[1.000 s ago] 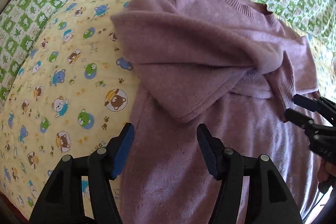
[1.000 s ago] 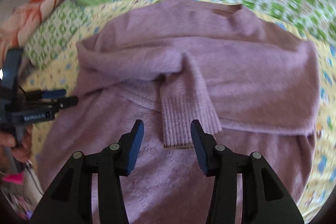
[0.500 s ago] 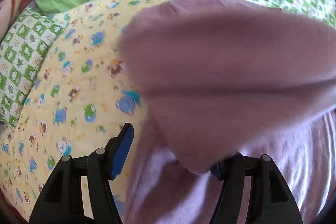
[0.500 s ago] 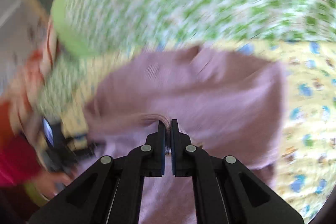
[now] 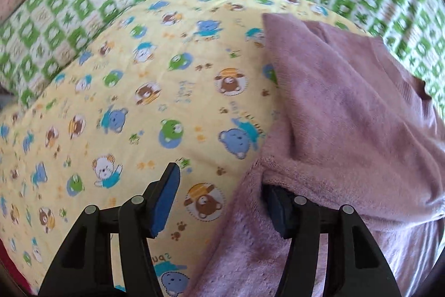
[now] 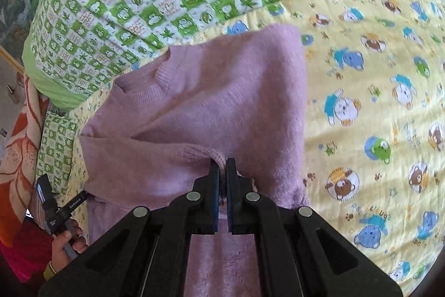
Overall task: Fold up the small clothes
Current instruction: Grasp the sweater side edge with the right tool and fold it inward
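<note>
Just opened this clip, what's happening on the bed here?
A person with tongs in each hand is folding a purple sweater on a yellow bear-print quilt. The right tongs are shut on a knitted edge of the sweater, with a layer drawn across its body. The left tongs stand open at the sweater's side edge, one finger over the quilt, the other tucked under a fold, gripping nothing. The fold is partway done.

Right gripper [image 6: 221, 171] fingers now clamped on sweater [image 6: 222, 107] cuff, sleeve lifted.
</note>
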`<state>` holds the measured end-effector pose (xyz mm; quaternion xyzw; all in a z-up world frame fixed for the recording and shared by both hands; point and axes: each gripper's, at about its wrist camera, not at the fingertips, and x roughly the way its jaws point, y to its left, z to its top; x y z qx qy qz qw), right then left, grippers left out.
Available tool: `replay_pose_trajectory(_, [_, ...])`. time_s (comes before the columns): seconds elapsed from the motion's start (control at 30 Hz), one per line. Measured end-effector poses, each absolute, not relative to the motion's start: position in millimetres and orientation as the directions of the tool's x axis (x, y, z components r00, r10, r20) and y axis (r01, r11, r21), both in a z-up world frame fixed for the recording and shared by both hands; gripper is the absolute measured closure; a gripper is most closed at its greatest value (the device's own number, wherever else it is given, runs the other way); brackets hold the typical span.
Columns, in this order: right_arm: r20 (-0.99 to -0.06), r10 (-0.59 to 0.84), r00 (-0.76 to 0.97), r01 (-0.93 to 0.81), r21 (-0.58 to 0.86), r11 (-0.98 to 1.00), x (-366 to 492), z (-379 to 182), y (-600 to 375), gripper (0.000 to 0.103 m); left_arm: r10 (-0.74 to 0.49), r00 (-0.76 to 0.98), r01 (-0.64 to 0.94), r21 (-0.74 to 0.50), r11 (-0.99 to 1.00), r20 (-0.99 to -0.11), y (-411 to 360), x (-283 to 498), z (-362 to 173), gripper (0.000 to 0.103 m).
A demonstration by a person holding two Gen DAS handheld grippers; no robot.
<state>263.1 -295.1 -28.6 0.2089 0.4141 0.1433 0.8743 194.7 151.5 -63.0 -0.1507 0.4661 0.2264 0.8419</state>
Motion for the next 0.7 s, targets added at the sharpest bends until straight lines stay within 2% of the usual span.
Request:
replay_pose_trajectory(0.07, [-0.649, 0.432, 0.626, -0.088, 0.491, 0.866, 265, -22, -293, 0.098, 0.23, 0.46, -0.536, -0.062, 0.842, -0.858, 156, 193, -67, 0.044])
replay_pose_trajectory(0.17, [-0.677, 0.422, 0.603, -0.062, 0.488, 0.871, 272, -23, -293, 0.098, 0.212, 0.465, -0.553, -0.095, 0.828, -0.859, 159, 186, -70, 0.044])
replay_pose_trajectory(0.27, [-0.648, 0.455, 0.611, -0.069, 0.528, 0.846, 269, -19, -295, 0.098, 0.206, 0.465, -0.558, -0.105, 0.823, -0.861, 162, 185, -73, 0.043])
replay_pose_trajectory(0.4, [-0.749, 0.366, 0.552, -0.016, 0.429, 0.903, 285, -43, -293, 0.098, 0.195, 0.463, -0.549, -0.107, 0.829, -0.864, 157, 184, -75, 0.042])
replay_pose_trajectory(0.57, [-0.749, 0.32, 0.58, -0.002, 0.392, 0.92, 287, -55, -291, 0.093, 0.155, 0.472, -0.498, -0.117, 0.859, -0.868, 157, 180, -70, 0.041])
replay_pose_trajectory(0.6, [-0.747, 0.307, 0.59, -0.001, 0.379, 0.925, 285, -53, -289, 0.091, 0.141, 0.474, -0.489, -0.126, 0.863, -0.869, 158, 176, -69, 0.041])
replay_pose_trajectory(0.63, [-0.747, 0.289, 0.599, 0.001, 0.362, 0.932, 282, -50, -287, 0.085, 0.12, 0.482, -0.475, -0.144, 0.868, -0.868, 160, 170, -67, 0.041])
replay_pose_trajectory(0.67, [-0.746, 0.278, 0.605, 0.004, 0.352, 0.936, 280, -47, -286, 0.073, 0.108, 0.489, -0.466, -0.155, 0.871, -0.865, 161, 165, -64, 0.041])
replay_pose_trajectory(0.7, [-0.741, 0.272, 0.613, 0.006, 0.349, 0.937, 281, -44, -287, 0.067, 0.095, 0.497, -0.457, -0.168, 0.874, -0.862, 162, 160, -61, 0.041])
